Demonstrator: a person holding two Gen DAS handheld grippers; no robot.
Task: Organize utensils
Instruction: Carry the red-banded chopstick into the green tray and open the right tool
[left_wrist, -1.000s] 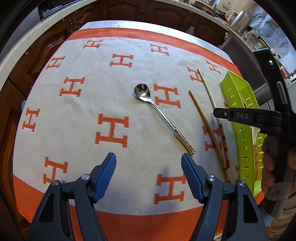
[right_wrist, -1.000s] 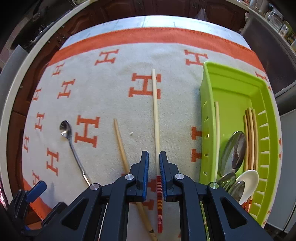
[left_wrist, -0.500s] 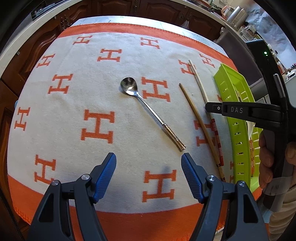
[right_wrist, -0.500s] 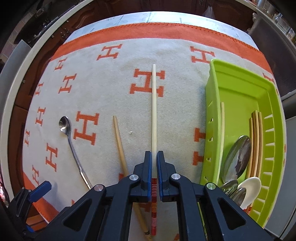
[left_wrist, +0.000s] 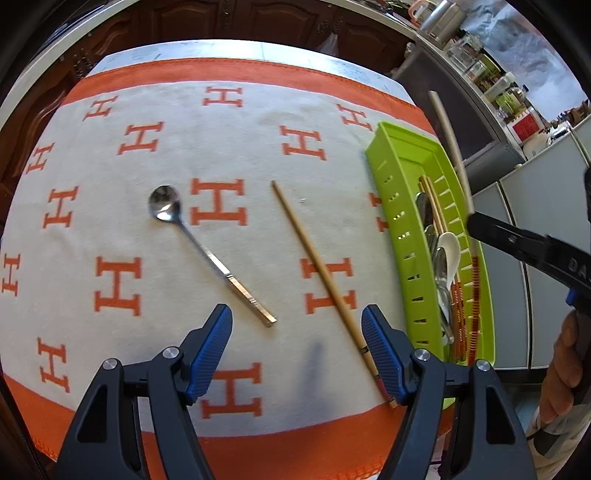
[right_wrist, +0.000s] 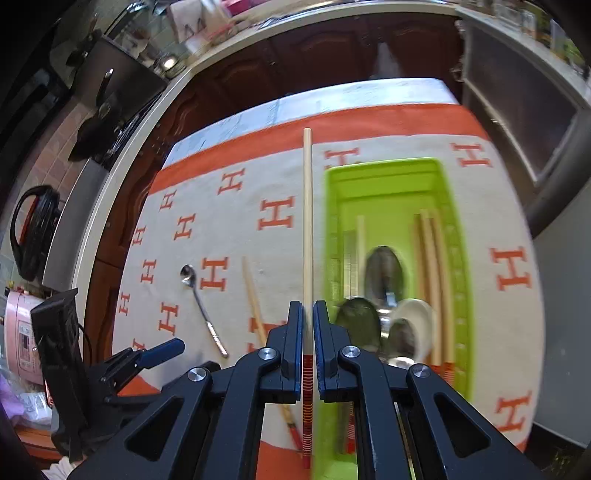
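Wooden chopstick (right_wrist: 307, 221) clamped in right gripper (right_wrist: 307, 332) | left gripper (left_wrist: 295, 347) fingers apart | spoon (left_wrist: 207, 247) on cloth (left_wrist: 110, 206)

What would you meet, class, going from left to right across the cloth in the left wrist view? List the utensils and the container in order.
Metal spoon → wooden chopstick lying on the cloth → green tray holding more utensils → chopstick held up by the right gripper.

Dark wood cabinets (left_wrist: 280, 22) run behind the table's far edge. Pale countertop (right_wrist: 155, 110) curves left. Grey panels (left_wrist: 546, 229) at right. Bright daylight.
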